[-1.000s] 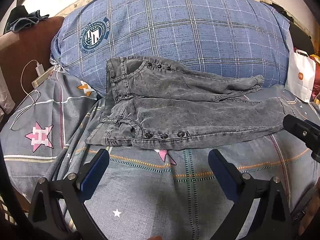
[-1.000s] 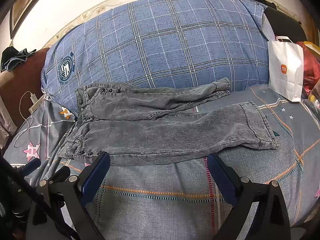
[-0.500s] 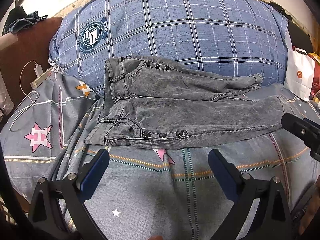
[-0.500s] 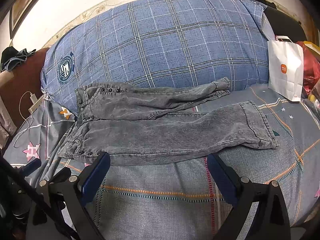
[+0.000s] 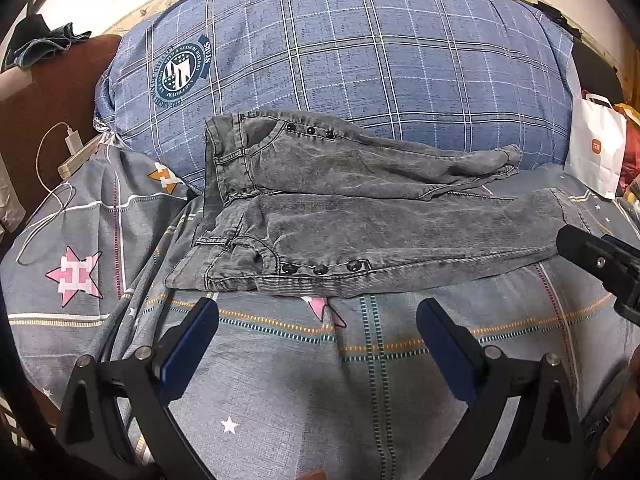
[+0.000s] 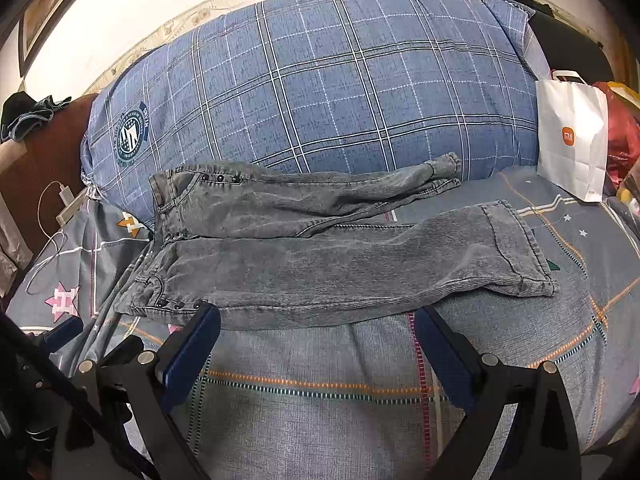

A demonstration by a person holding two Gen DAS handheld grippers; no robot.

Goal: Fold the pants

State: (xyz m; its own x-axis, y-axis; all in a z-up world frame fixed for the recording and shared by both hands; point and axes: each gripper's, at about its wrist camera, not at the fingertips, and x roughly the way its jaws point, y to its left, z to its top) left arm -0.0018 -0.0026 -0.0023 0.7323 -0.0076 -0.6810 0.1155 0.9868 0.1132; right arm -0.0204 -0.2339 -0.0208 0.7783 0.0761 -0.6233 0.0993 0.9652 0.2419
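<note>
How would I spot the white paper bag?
Find the big blue plaid pillow behind the grey jeans. At its right end a white paper bag stands upright, the only white thing there, with a small orange square logo.

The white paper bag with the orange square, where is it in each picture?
Left wrist view: the white bag stands at the far right edge, beside the blue checked pillow.
Right wrist view: the white bag is at upper right, more fully seen.
Shared landmark: the gray pants.
</note>
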